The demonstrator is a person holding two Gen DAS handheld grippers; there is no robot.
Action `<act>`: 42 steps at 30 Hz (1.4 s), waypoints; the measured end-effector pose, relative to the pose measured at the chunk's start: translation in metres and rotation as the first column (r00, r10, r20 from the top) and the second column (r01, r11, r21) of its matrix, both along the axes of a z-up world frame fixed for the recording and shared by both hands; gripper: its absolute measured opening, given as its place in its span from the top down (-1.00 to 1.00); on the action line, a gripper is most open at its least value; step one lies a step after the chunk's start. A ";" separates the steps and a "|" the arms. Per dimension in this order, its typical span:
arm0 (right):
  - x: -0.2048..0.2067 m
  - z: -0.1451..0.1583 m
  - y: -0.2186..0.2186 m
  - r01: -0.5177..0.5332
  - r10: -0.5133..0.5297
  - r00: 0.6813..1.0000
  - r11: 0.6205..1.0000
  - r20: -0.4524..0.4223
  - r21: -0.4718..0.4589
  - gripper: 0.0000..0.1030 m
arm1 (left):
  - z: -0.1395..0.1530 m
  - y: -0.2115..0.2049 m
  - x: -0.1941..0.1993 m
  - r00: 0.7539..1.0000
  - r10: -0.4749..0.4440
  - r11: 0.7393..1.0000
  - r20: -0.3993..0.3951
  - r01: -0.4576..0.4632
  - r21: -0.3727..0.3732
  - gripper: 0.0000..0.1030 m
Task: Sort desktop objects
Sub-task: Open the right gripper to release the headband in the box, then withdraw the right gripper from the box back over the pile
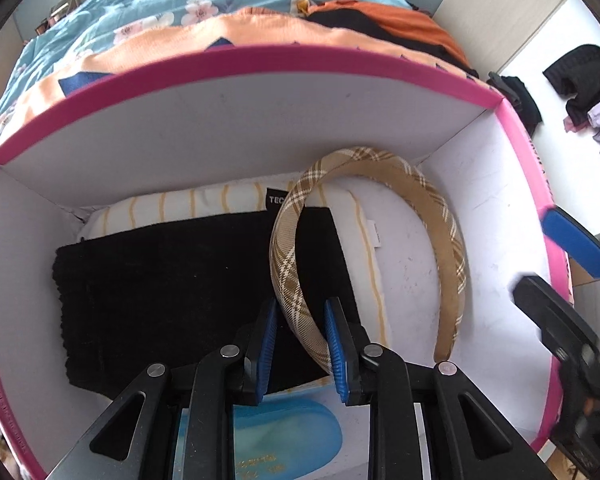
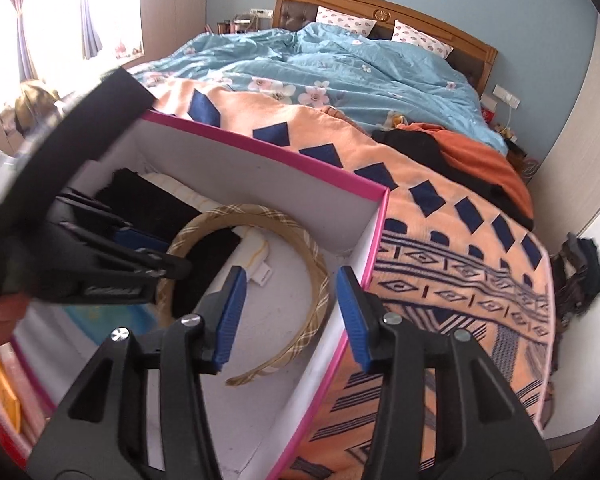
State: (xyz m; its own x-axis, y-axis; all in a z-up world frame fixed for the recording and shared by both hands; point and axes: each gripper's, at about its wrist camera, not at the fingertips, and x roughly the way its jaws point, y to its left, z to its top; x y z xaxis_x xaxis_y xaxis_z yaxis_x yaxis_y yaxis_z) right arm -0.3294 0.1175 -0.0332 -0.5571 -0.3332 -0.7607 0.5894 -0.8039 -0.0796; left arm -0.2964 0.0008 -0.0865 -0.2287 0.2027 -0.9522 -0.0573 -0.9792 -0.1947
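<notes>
The left claw (image 1: 302,344) is down inside the pink box (image 1: 236,60), and one leg of the plaid headband (image 1: 440,216) runs between its two blue pads. The pads look a little apart from the band, so the claw seems to be open and not squeezing it. The right claw (image 2: 290,316) is open wide and holds nothing; it sits over the box's right wall, with one blue pad inside the box and one outside. What could go wrong? If the left claw lifts while the band is caught on a pad, the headband may come up out of the box again. If the right claw drops or pushes, it could bump the thin box wall and tip or slide the box on the bed (image 2: 340,64). The headband is a tan and white checked hoop, soft and padded, open at one end. It lies flat on the box's floor, near the right wall, and its left leg rests on a black cloth (image 1: 160,292). A striped cloth (image 1: 204,204) peeks out behind the black one, by the box's far wall.
</notes>
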 end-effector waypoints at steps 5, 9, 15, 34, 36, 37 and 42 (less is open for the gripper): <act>0.014 0.009 0.010 -0.008 0.008 1.000 0.998 -0.003 -0.063 -0.02 | -0.004 0.000 -0.001 1.000 0.014 1.000 0.018 -0.015 0.024 0.57; 0.024 0.014 0.020 -0.004 0.002 1.000 0.994 -0.013 -0.111 -0.14 | 0.001 -0.003 -0.001 0.999 0.049 0.996 0.008 -0.049 0.070 0.57; 0.032 0.015 0.036 0.009 -0.006 1.000 0.983 0.017 -0.184 -0.14 | -0.002 -0.007 0.002 0.999 0.052 0.996 0.014 -0.053 0.073 0.57; 0.083 0.016 0.042 -0.057 0.084 0.995 0.931 0.060 -0.360 -0.14 | 0.089 0.003 0.081 0.877 0.019 0.998 -0.480 -0.042 -0.036 -0.43; 0.090 0.016 0.042 -0.063 0.093 0.994 0.927 0.064 -0.370 -0.16 | 0.094 0.002 0.096 0.855 0.022 0.998 -0.517 -0.052 -0.044 -0.53; 0.094 0.015 0.042 -0.067 0.099 0.993 0.925 0.066 -0.375 -0.16 | 0.096 0.002 0.104 0.846 0.017 0.997 -0.533 -0.052 -0.052 -0.57; 0.115 0.014 0.044 -0.087 0.122 0.990 0.916 0.067 -0.392 -0.16 | 0.100 0.005 0.138 0.802 0.009 0.994 -0.597 -0.071 -0.080 -0.77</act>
State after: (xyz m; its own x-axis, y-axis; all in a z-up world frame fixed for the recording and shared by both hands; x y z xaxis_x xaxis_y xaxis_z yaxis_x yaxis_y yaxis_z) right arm -0.2145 0.1616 -0.0195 -0.4396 -0.6642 -0.6046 0.6620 -0.6946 0.2817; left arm -0.1583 0.0054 0.0139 -0.7621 0.0984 -0.6400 -0.0922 -0.9948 -0.0431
